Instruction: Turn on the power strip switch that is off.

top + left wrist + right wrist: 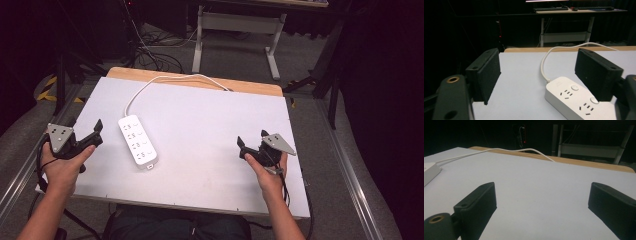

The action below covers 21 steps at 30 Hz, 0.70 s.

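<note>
At the left side of the high view, at about 9 o'clock, the person's left hand (pixel 62 167) holds the left gripper (pixel 86 132) just over the left edge of the table with the flat white top and the wooden far rim (pixel 210 150). Its two black jaws stand wide apart and grasp nothing. The long white plastic power strip with four rows of sockets (pixel 137 141) lies flat on the table just beside this gripper, at about 3 o'clock from it, and it does not touch the jaws. In the left gripper view the power strip (pixel 574 98) lies ahead at about 1 o'clock from the gripper (pixel 537 75), partly behind the right jaw, and the pads are not pressing on it. The thin white cable (pixel 170 80) runs from the far end of the strip toward 12 o'clock and bends over the wooden rim.

At about 3 o'clock of the high view the right hand (pixel 270 172) holds the right gripper (pixel 251 141), well apart from the strip. In the right gripper view (pixel 544 202) its jaws are released and wide, with bare table between them; the strip's end (pixel 430 172) shows at about 10 o'clock
</note>
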### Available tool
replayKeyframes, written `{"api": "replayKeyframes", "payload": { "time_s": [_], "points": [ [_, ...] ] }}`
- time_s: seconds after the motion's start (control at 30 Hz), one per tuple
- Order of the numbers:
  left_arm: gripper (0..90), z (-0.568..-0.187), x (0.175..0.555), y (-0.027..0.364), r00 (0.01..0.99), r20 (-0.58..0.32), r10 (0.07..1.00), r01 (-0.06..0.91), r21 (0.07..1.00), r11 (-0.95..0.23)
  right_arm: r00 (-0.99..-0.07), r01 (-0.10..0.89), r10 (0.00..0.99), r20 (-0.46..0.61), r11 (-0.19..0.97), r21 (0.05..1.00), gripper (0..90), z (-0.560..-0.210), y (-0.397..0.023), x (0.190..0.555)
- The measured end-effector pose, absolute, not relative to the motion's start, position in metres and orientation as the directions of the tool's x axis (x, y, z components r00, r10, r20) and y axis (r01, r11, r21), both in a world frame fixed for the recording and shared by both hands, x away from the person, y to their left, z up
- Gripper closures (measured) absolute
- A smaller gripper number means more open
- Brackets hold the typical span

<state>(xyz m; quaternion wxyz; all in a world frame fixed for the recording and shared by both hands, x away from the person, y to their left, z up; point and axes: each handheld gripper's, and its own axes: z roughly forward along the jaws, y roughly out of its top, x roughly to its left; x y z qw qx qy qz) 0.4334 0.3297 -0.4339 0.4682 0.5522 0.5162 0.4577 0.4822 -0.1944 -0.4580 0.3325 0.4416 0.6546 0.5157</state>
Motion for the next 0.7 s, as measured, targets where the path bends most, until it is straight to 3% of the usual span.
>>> {"api": "replayKeyframes", "payload": {
  "time_s": [0.33, 0.7],
  "points": [
    [54.6, -0.4318, 0.4309, 0.3310, 0.080, 0.019, 0.997, 0.125, 0.992, -0.029, -0.389, 0.235, 0.921, 0.022, 0.076, 0.969, 8.5, -0.4580, -0.1945, 0.4823],
    [73.9, -0.4302, 0.4301, 0.3292, 0.091, 0.048, 0.995, 0.107, 0.993, -0.057, -0.388, 0.238, 0.921, 0.026, 0.072, 0.969, 8.7, -0.4580, -0.1948, 0.4823]
  ]
}}
